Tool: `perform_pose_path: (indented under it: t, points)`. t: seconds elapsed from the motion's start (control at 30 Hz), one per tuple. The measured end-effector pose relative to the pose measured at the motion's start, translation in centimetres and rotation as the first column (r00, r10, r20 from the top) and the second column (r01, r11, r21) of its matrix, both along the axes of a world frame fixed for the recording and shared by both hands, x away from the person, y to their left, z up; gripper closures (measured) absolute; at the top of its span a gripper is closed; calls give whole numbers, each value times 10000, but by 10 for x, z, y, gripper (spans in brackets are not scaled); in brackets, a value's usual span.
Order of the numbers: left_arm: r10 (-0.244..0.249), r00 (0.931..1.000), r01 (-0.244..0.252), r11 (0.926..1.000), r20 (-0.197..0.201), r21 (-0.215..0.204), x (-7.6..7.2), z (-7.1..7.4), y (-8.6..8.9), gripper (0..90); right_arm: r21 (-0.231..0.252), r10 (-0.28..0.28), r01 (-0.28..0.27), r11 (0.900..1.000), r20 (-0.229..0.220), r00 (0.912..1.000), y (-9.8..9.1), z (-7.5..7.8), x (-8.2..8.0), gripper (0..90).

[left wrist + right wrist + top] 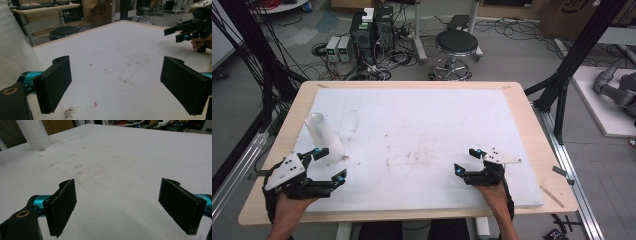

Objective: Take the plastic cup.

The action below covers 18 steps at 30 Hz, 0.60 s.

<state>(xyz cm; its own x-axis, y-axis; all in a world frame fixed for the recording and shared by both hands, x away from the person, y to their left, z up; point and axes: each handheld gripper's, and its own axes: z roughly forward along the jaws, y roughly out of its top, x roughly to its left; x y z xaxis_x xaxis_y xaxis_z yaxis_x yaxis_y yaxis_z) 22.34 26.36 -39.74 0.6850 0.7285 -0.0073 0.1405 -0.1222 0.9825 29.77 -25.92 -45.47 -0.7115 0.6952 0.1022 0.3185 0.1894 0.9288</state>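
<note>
A tall stack of white plastic cups (325, 138) stands on the left of the white board (422, 125), leaning a little. In the right gripper view the stack of cups (33, 133) is at the far left; in the left gripper view the stack (15, 47) is a white mass at the left edge. My left gripper (329, 165) is open just in front of and right of the stack, with nothing between its jaws (116, 86). My right gripper (467, 161) is open near the board's front right, also empty (117, 207). The left gripper view shows the right gripper (178, 33) farther off.
The white board lies on a wooden table (532, 130) with its rim showing all round. A small wooden stick (552, 196) lies at the table's front right corner. Behind the table stand a black stool (456, 45) and computers (372, 30) amid cables.
</note>
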Motion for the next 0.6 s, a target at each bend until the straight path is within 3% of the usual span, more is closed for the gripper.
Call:
perform_pose_path:
  t: [0.33,0.6]
  points:
    - [358,9977,-336,9987,577,-387,7,62,35,100,-2,-7,7,10000,-22,10000,0,0,0,148]
    - [358,9992,-356,9993,199,-78,35,94,55,99,-3,-35,35,10000,-31,10000,0,0,0,148]
